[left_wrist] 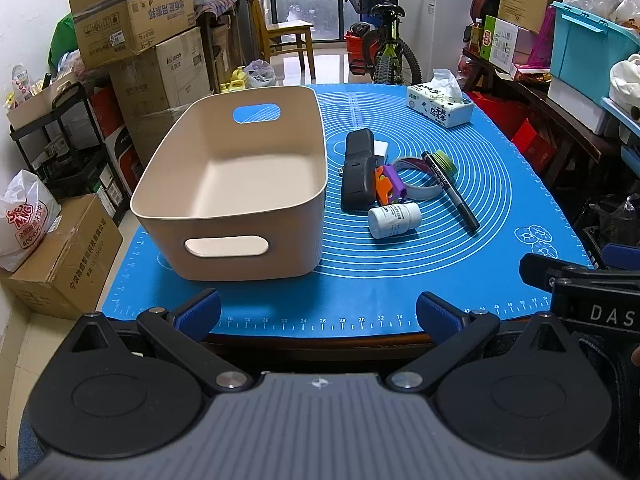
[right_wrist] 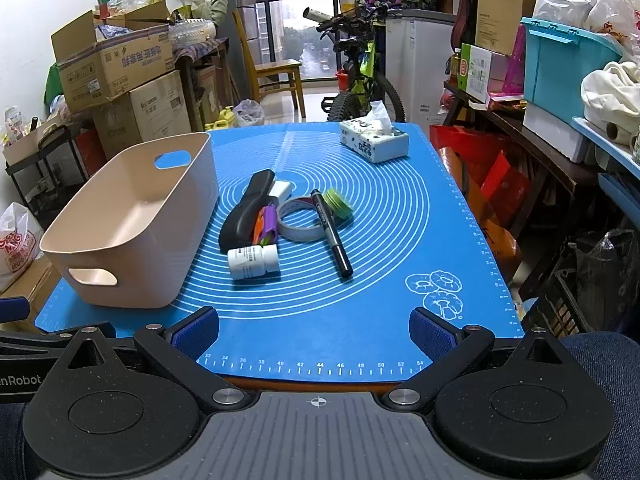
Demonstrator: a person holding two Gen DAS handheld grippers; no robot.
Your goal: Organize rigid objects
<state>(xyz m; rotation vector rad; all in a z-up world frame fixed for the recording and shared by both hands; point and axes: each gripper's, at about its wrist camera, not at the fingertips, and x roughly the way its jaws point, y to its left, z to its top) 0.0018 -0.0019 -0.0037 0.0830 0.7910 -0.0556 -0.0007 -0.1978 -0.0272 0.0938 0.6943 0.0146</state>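
Nearest you, your left gripper (left_wrist: 318, 316) and right gripper (right_wrist: 314, 332) both hover at the near edge of the counter, jaws spread wide and holding nothing. Past them the beige bin (left_wrist: 224, 216) sits on the left part of the blue mat (left_wrist: 400, 288), with nothing inside it. Just to its right lies the cluster of rigid objects: a white pill bottle (right_wrist: 253, 262) on its side closest to you, touching the orange-and-purple cutter (right_wrist: 265, 229), with the black stapler-like tool (right_wrist: 245, 212) alongside, nearest the bin. A small white block (right_wrist: 280, 190) peeks out behind that tool. The roll of tape (right_wrist: 298, 224) lies flat with the black marker (right_wrist: 331, 234) resting across its right rim, and a green tape roll (right_wrist: 338, 202) sits just beyond. A tissue pack (right_wrist: 374, 140) stands well apart at the far edge.
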